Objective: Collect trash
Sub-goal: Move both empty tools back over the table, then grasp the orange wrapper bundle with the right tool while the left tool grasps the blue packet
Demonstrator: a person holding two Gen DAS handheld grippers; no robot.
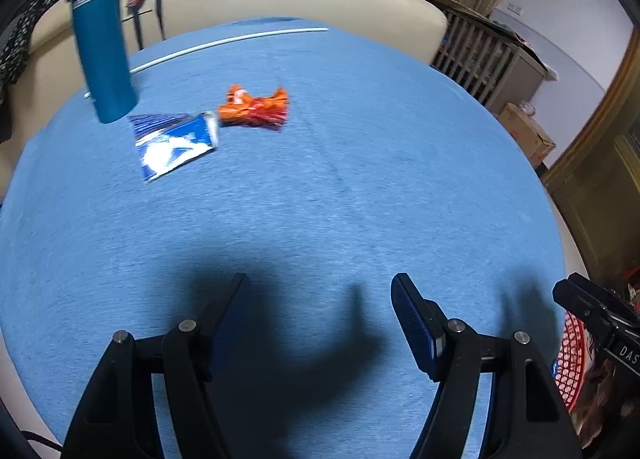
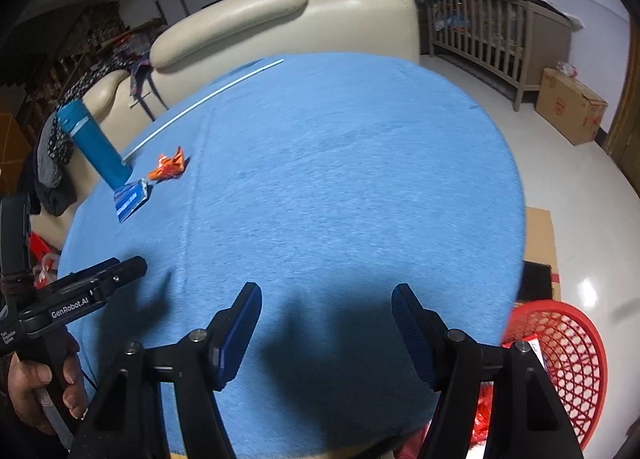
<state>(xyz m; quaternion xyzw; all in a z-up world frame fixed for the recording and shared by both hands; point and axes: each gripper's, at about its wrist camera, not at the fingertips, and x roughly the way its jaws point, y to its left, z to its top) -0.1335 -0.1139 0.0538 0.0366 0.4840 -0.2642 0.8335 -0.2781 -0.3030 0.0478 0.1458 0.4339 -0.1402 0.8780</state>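
Two pieces of trash lie on the far left part of the blue tabletop (image 1: 360,179): a crumpled orange wrapper (image 1: 254,107) and, just beside it to the left, a flattened blue and white wrapper (image 1: 174,143). The blue wrapper's upper left corner reaches the base of a tall teal bottle (image 1: 100,35) that stands with its cap on. A thin white rod (image 1: 224,43) lies along the far edge of the tabletop behind them. Both wrappers sit well apart from the grippers.

The left gripper (image 1: 320,299) hangs over the near part of the tabletop, its jaws set moderately wide with nothing between them, and its shadow falls on the cloth below. The right gripper (image 2: 326,307) hangs likewise, jaws apart and empty. In the right wrist view a hand (image 2: 36,391) grasps the left gripper's handle.

A red mesh basket (image 2: 572,363) sits low beside the tabletop's right edge, with some scraps inside. A cream sofa (image 2: 280,23) stands behind the tabletop.
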